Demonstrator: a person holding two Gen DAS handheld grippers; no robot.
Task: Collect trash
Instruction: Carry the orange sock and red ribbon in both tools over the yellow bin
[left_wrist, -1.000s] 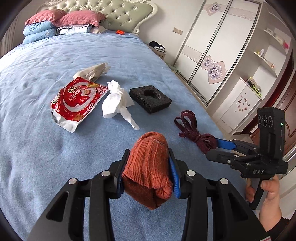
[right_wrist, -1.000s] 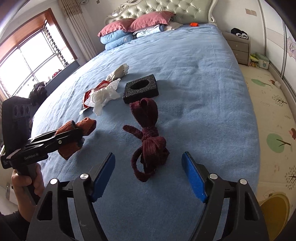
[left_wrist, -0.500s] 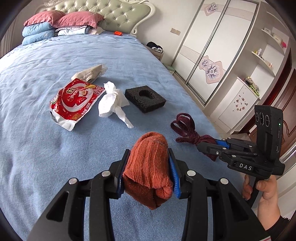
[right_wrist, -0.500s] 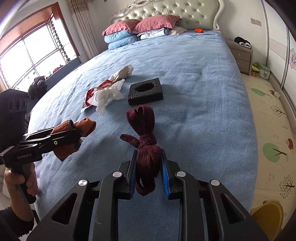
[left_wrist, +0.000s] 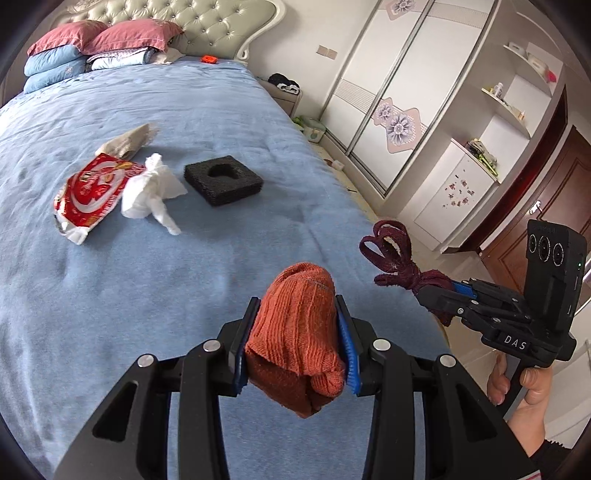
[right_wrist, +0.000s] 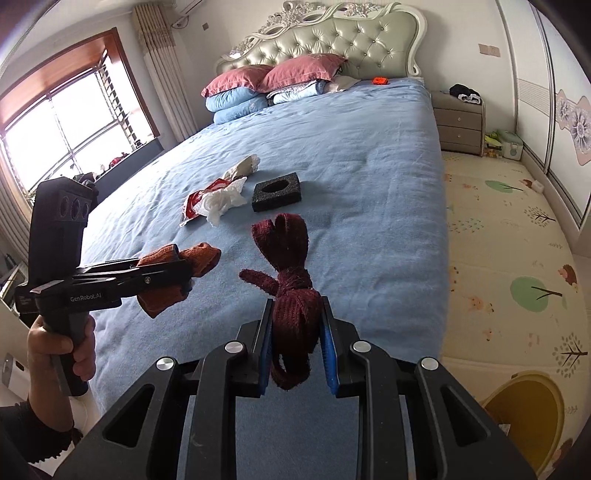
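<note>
My left gripper (left_wrist: 295, 343) is shut on an orange knitted sock (left_wrist: 295, 332) and holds it above the blue bed (left_wrist: 147, 280). My right gripper (right_wrist: 295, 332) is shut on a dark red knotted cloth strip (right_wrist: 291, 280), lifted off the bed; it also shows in the left wrist view (left_wrist: 402, 266). On the bed lie a red snack wrapper (left_wrist: 92, 192), a crumpled white tissue (left_wrist: 151, 192), a beige paper scrap (left_wrist: 125, 140) and a black foam block (left_wrist: 223, 179). The left gripper with the sock shows in the right wrist view (right_wrist: 173, 273).
Pillows (right_wrist: 258, 88) and a small orange item (right_wrist: 379, 80) lie at the headboard. A nightstand (right_wrist: 458, 122) stands right of the bed. A patterned floor mat (right_wrist: 517, 236) and a yellow bin (right_wrist: 524, 410) are on the right. Wardrobe doors (left_wrist: 391, 96) line the wall.
My right gripper closed on the dark red cloth strip and lifted it off the bed. My left gripper kept hold of the orange sock and pulled back a little.
</note>
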